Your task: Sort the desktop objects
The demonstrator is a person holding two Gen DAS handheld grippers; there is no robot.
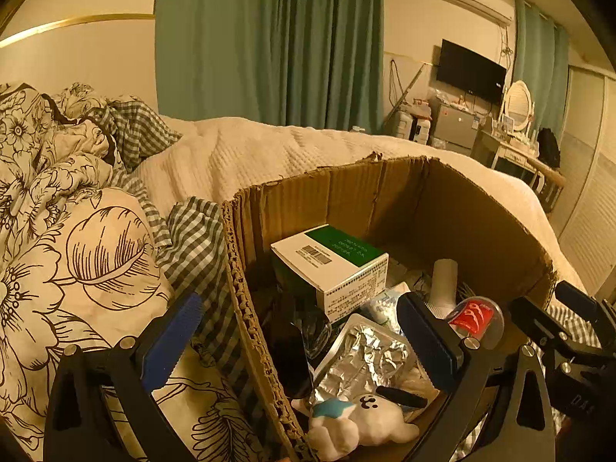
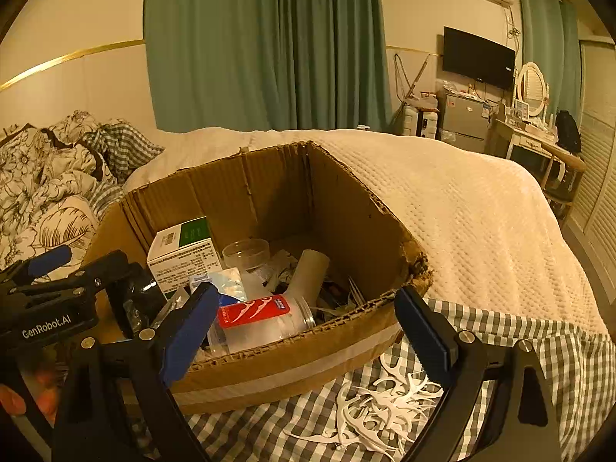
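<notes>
A torn cardboard box stands on a bed. It holds a white and green carton, a crumpled foil pack, a white plush toy, a clear jar with a red label, a pale tube and a clear round tub. My left gripper is open, straddling the box's left wall above the foil pack. My right gripper is open at the box's front wall, holding nothing. White floss picks lie loose on the checked cloth.
A floral quilt is bunched left of the box, and a cream blanket covers the bed behind and to the right. Green curtains, a wall television and a dressing table are far back. A hand shows at the lower left.
</notes>
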